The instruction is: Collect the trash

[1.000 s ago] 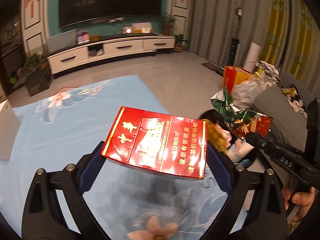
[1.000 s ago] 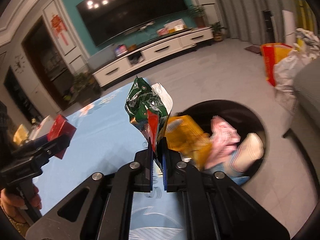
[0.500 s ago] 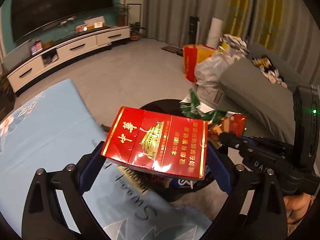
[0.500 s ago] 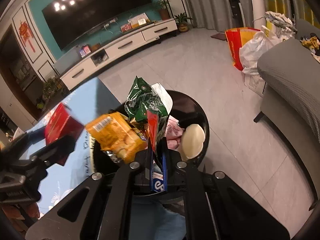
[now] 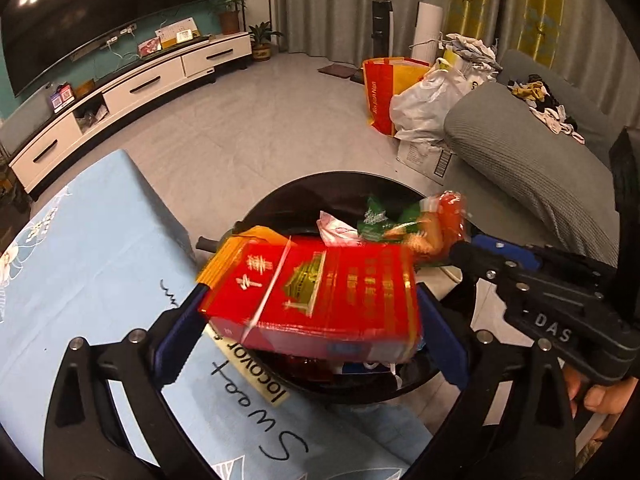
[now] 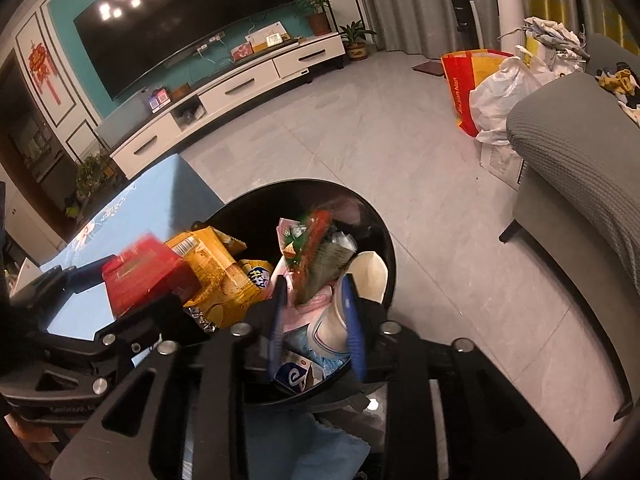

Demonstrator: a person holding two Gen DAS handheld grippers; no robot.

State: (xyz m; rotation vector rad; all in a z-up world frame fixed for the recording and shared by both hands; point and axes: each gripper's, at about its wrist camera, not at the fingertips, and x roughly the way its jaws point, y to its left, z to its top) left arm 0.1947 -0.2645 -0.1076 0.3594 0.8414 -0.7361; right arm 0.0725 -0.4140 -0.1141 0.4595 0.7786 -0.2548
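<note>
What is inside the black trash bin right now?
The black trash bin holds a yellow snack bag, a green-red wrapper, a white cup and pink packaging. Anything beneath them is covered.

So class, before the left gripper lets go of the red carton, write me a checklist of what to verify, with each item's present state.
1. Red carton held between the left gripper's pads: ok.
2. Carton over the black bin's opening: ok, though its near end overhangs the blue table cover.
3. Right gripper releasing: ok, jaws opening, green snack wrapper no longer pinched.
4. Wrapper landed fully inside the bin: cannot tell, blurred.
5. Room left in the bin: not ok, trash piled near the rim.
6. Right gripper clear of the carton's fall: cannot tell.
</note>
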